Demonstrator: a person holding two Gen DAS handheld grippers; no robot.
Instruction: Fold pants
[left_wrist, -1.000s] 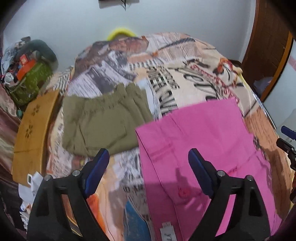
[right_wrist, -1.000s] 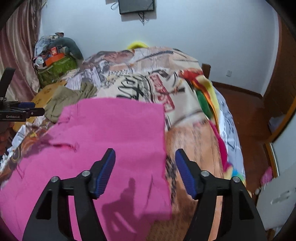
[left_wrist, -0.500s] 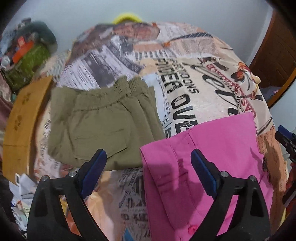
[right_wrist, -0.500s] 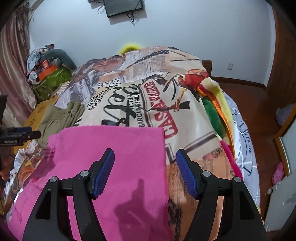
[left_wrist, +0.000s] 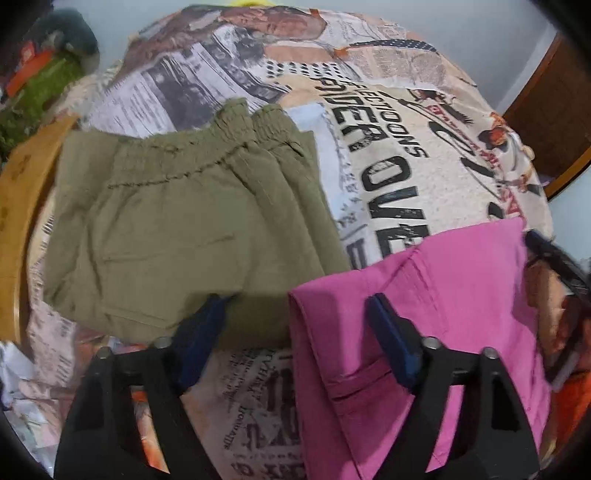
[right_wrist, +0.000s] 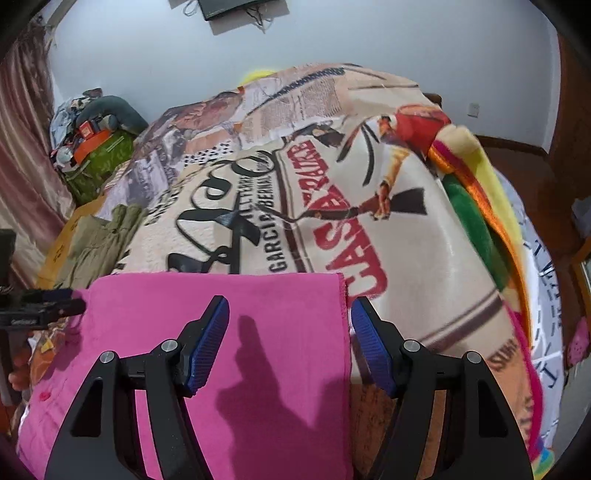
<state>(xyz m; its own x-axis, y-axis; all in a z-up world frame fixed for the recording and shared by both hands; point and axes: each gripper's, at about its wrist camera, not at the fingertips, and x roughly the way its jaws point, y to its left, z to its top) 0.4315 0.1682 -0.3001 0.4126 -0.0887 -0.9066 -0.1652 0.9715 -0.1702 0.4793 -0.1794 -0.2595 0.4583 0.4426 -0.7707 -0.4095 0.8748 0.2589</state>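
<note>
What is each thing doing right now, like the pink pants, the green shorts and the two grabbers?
Pink pants: lying flat on the bed, not gripped.
Green shorts: folded, lying beside the pink pants.
Blanket: spread over the bed.
Left gripper: jaws closing, straddling the pants' left corner, pads not pressing.
Right gripper: jaws closing over the pants' right corner, pads not pressing.

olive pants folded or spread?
Folded: the olive pants lie as a compact block on the bedspread, waistband doubled at the top.

the flat pink cotton pants (left_wrist: 454, 295) run off the bottom edge; the other black two-finger gripper (left_wrist: 557, 266) is blurred at the right rim.
</note>
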